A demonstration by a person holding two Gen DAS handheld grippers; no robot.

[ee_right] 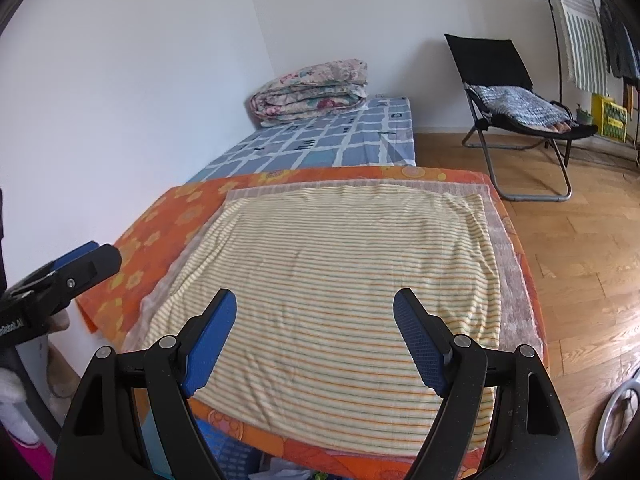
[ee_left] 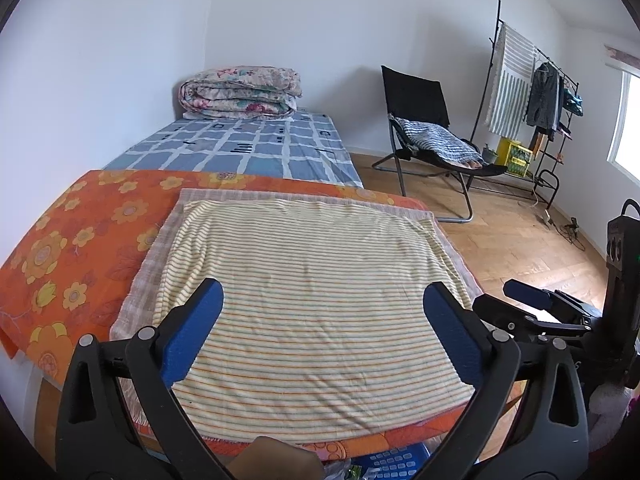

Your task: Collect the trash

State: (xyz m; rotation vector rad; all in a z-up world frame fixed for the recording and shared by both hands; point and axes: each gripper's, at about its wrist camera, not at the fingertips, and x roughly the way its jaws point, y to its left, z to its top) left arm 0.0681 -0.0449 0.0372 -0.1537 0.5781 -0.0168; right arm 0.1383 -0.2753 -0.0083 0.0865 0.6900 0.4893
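Note:
My left gripper [ee_left: 322,308] is open and empty, held above a table covered by a yellow striped cloth [ee_left: 316,280] over an orange flowered cloth [ee_left: 72,248]. My right gripper [ee_right: 314,320] is also open and empty above the same striped cloth [ee_right: 340,272]. A blue slotted basket [ee_left: 394,462] sits below the table's near edge, with some crumpled wrappers beside it; it also shows in the right wrist view [ee_right: 232,458]. No trash lies on the cloth. The right gripper shows at the right of the left wrist view [ee_left: 532,300], and the left gripper at the left of the right wrist view [ee_right: 80,260].
A bed with a blue checked sheet [ee_left: 248,144] and a folded quilt [ee_left: 240,92] stands beyond the table against the wall. A black folding chair [ee_left: 428,136] and a clothes rack [ee_left: 532,92] stand on the wooden floor [ee_left: 520,248] to the right.

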